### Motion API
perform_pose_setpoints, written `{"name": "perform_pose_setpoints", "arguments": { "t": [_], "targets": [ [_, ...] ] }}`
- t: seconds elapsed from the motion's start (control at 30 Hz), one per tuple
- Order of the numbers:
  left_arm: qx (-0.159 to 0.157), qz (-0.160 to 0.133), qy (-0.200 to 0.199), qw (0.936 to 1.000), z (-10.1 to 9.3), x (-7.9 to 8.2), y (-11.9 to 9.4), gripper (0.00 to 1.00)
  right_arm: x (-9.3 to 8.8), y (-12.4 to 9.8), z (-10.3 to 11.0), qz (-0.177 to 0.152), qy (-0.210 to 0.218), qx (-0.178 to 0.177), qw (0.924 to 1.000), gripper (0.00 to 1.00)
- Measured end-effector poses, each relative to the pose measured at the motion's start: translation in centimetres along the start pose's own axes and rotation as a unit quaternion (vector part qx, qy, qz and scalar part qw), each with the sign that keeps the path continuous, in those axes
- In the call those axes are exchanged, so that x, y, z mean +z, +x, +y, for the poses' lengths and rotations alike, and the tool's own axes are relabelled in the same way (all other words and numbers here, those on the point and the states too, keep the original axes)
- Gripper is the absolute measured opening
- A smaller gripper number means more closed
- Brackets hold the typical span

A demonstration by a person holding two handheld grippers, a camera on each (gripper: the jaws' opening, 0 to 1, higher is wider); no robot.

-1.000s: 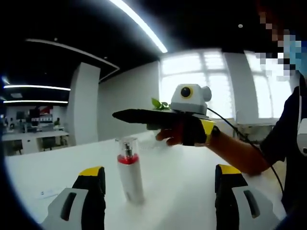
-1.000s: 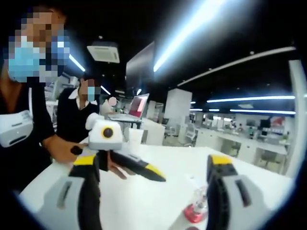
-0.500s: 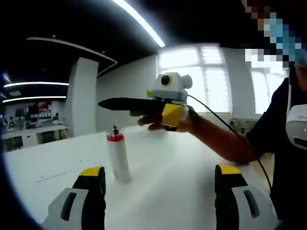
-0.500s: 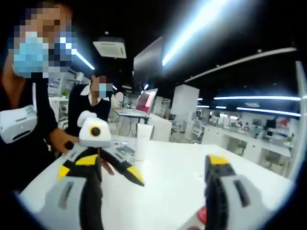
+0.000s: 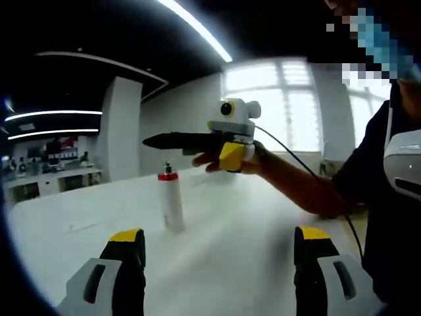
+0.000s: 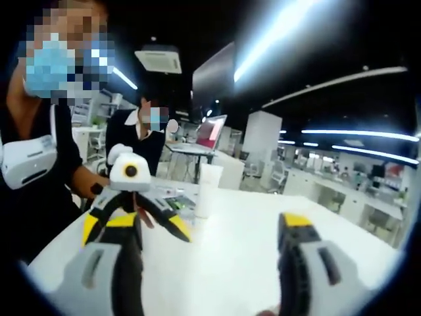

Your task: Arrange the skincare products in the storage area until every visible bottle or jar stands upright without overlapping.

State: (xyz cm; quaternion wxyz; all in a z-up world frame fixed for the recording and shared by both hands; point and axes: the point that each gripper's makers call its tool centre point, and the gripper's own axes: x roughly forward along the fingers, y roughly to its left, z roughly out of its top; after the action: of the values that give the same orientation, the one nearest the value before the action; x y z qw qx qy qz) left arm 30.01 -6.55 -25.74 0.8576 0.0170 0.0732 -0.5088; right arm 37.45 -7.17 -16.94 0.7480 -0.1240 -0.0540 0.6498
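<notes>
On the white tabletop (image 5: 237,230): a slim white pump bottle with a red collar (image 5: 172,203) stands upright, long axis vertical, well apart from other items.
Beside the laptop end of the table: a tall white tube-like container (image 6: 207,191) stands upright, seen in the right gripper view; its exact kind is too blurred to tell.
Key relation: the pump bottle lies ahead of the left gripper (image 5: 220,270), a little left of its centre line; the right gripper (image 5: 181,141) hovers above and just behind the bottle, pointing across it. By judgement the right one is nearer.
Left gripper: yellow-tipped jaws spread wide, nothing between them, touching nothing.
Right gripper: in its own view (image 6: 210,263) the jaws stand wide apart and empty; from the left gripper view the dark jaws look nearly closed side-on, so that angle misleads.
Task state: both visible containers upright, not overlapping.
</notes>
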Motion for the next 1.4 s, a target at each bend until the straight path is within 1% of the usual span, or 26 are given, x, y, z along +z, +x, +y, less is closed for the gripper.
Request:
{"name": "perform_pose_setpoints", "arguments": {
  "t": [0.1,0.3,0.47,0.6,0.93,1.13,1.4],
  "targets": [
    [0.006,0.000,-0.001,1.0000,0.1,-0.2,-0.8,0.95,0.1,0.4,0.5,0.003,-0.005,0.003,1.0000,0.84],
    [0.019,-0.007,-0.007,0.9998,0.5,-0.2,-2.7,0.95,0.6,1.0,1.2,-0.001,-0.007,0.002,1.0000,0.82],
    [0.032,-0.014,-0.009,0.9993,0.9,-0.3,-4.5,0.95,0.0,1.6,1.5,0.006,-0.001,-0.001,1.0000,0.81],
    [0.043,-0.022,-0.014,0.9988,1.3,-0.3,-5.9,0.95,-0.2,2.1,1.6,0.004,0.010,-0.004,0.9999,0.80],
    [0.069,-0.042,-0.021,0.9965,2.0,-0.7,-9.5,0.95,-0.6,5.0,3.2,0.027,0.009,0.014,0.9995,0.77],
    [0.083,-0.053,-0.020,0.9950,2.5,-0.7,-11.5,0.95,-0.3,6.9,3.9,0.037,0.005,0.024,0.9990,0.77],
    [0.097,-0.064,-0.024,0.9930,3.3,-1.1,-13.1,0.95,-0.6,9.3,4.6,0.054,0.002,0.038,0.9978,0.77]
  ]
}}
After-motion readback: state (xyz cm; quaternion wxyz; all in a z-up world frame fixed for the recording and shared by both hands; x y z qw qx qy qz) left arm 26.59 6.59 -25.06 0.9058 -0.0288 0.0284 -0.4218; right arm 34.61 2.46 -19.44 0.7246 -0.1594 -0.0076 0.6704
